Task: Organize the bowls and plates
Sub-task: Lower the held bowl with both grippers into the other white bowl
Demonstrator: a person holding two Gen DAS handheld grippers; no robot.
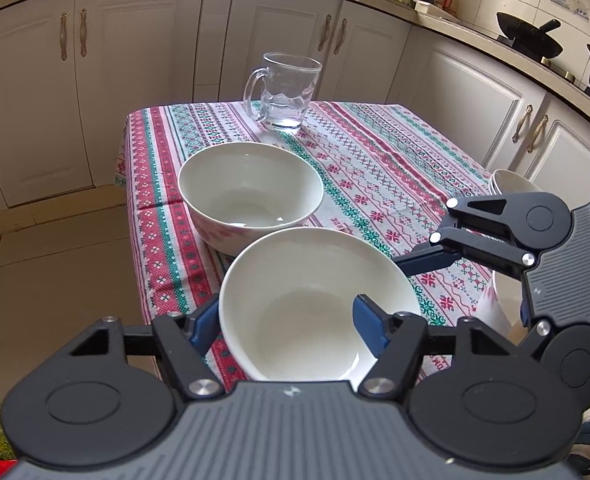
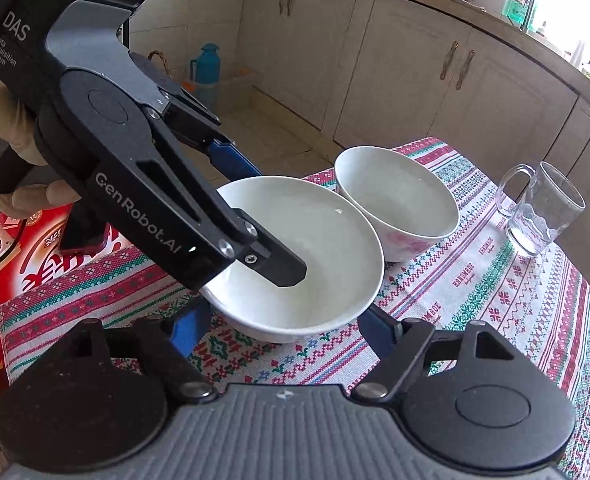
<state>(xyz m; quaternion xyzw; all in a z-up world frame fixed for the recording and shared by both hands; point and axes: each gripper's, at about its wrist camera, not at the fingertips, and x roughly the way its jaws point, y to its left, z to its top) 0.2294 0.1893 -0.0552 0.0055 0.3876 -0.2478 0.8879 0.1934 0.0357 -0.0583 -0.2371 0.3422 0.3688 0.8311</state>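
A plain white bowl (image 1: 315, 308) (image 2: 295, 248) sits near the front corner of the table with the patterned cloth (image 1: 375, 168). My left gripper (image 1: 287, 320) is shut on its rim, one blue pad (image 1: 205, 328) against the outer wall, the other (image 1: 369, 324) inside. In the right wrist view the left gripper (image 2: 273, 222) reaches in from the upper left. My right gripper (image 2: 283, 324) is open, its pads flanking the same bowl's near wall from outside. A second white bowl with pink flowers (image 1: 251, 192) (image 2: 399, 204) stands just behind, almost touching.
A clear glass mug (image 1: 285, 92) (image 2: 539, 212) stands at the table's far end. Stacked white bowls (image 1: 507, 184) sit at the right edge. A red box (image 2: 35, 256) lies beside the table. Kitchen cabinets (image 1: 135, 80) surround it, and a hand (image 2: 23, 200) holds the left gripper.
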